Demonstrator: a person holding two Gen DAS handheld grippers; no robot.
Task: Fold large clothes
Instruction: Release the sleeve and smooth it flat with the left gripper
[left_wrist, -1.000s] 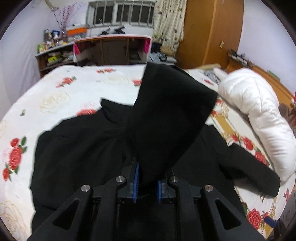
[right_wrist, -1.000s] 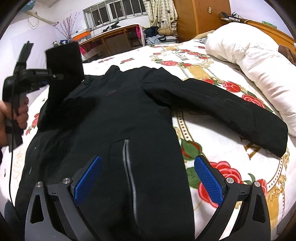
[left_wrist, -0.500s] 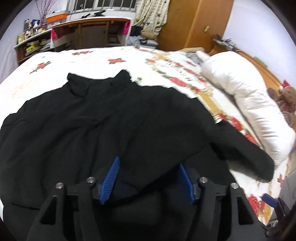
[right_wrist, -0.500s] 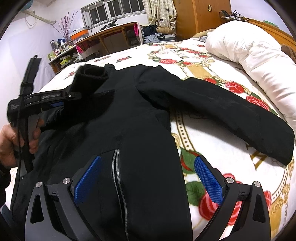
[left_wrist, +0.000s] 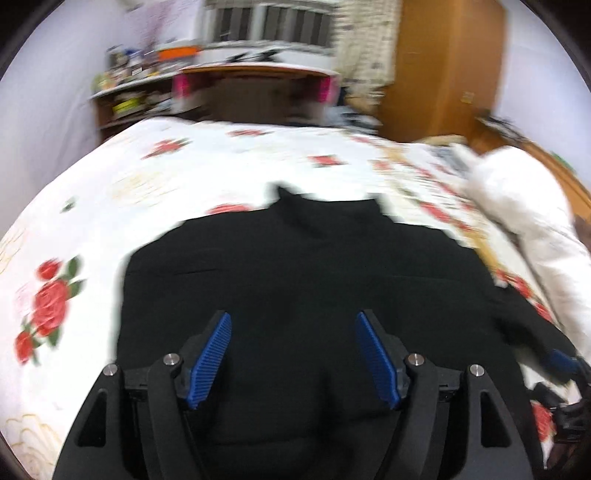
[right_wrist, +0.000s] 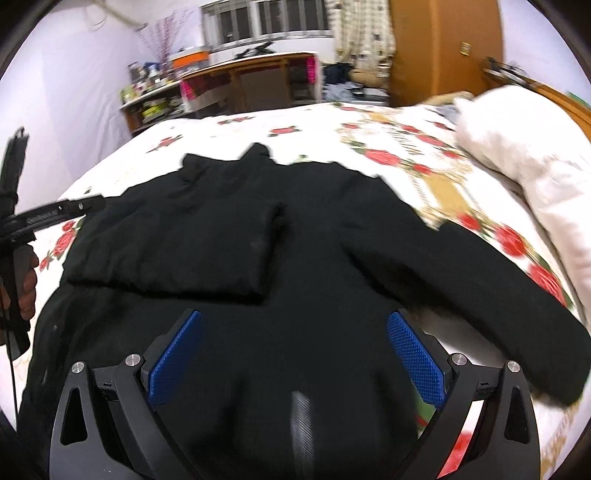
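A large black jacket (right_wrist: 314, 236) lies spread on the flowered bed, also filling the left wrist view (left_wrist: 303, 266). Its left sleeve (right_wrist: 177, 247) is folded across the chest. Its right sleeve (right_wrist: 480, 280) stretches out to the right over the sheet. My left gripper (left_wrist: 293, 354) is open and empty above the jacket body; it also shows at the left edge of the right wrist view (right_wrist: 55, 214). My right gripper (right_wrist: 295, 354) is open and empty above the jacket's lower front, near the zipper (right_wrist: 301, 417).
A white duvet (right_wrist: 524, 147) is heaped along the bed's right side. The flowered sheet (left_wrist: 147, 177) lies beyond the collar. A wooden desk and shelves (right_wrist: 243, 81) stand behind the bed, a wardrobe (right_wrist: 443, 48) at the back right.
My left gripper let go of the sleeve, opened and drew back to the left. The sleeve now lies folded across the chest. The right gripper shifted over the jacket, staying open.
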